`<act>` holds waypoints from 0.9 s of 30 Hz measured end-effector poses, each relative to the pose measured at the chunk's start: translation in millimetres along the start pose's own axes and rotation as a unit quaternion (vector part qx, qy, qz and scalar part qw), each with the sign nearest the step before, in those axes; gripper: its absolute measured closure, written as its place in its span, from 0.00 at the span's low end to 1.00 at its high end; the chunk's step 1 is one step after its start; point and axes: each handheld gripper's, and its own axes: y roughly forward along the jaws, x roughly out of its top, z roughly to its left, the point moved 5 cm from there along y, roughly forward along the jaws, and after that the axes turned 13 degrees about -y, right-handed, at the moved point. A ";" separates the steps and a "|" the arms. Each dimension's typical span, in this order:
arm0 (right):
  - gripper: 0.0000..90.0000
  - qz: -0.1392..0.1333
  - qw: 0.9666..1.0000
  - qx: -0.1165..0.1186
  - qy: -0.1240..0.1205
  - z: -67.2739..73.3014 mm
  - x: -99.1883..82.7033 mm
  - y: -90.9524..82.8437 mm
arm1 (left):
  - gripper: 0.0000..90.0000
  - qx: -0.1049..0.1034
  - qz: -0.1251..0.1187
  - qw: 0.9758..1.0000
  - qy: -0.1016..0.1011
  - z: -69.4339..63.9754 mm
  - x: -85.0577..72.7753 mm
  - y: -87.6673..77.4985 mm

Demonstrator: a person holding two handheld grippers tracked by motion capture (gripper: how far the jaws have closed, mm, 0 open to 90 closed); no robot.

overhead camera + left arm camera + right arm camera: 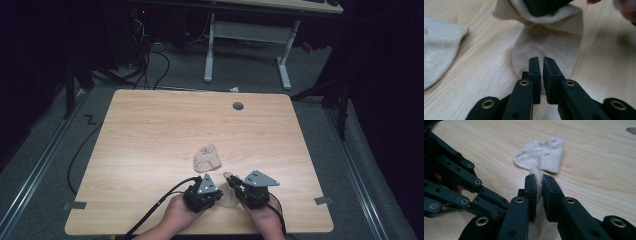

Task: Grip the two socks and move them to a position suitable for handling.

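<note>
Standing near the front edge of the wooden table (150,130), the person works with both hands low in the high view, and most of the tabletop ahead of them lies bare: wide open wood to the left, to the right and toward the far edge, where a small round grommet hole (238,106) sits. Only one loose sock (207,158) lies out there, crumpled a little beyond the grippers and apart from them.

Between the two grippers is a second sock (549,47), pale beige like the first. The right gripper (538,185) is clamped on it: a bunched ridge of the fabric runs up between its black jaws, pinched from both sides. The left gripper (541,65) has its jaws drawn together over the flat rounded end of that sock, which lies on the wood just under the tips. A thin slit remains between the pads, and I cannot make out whether any cloth is caught in it.

From above, the held sock is mostly covered by the gripper bodies and their grey plates, so its full outline is lost. In the left gripper view its upper end is wrapped around something dark and blurred at the top edge. The person's forearms are cut off by the bottom of the high view.
</note>
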 end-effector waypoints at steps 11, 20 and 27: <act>0.91 0.005 1.000 0.007 0.005 -0.7 -5.5 -1.1 | 0.95 0.016 0.014 1.000 -0.011 13.0 -10.0 -4.7; 0.90 0.006 0.999 0.042 -0.029 15.2 10.5 23.3 | 0.94 0.060 0.013 0.996 -0.058 51.0 -33.4 -46.5; 0.90 0.009 0.997 0.063 -0.049 25.6 17.4 36.5 | 0.94 0.087 0.013 0.992 -0.089 67.4 -47.8 -70.2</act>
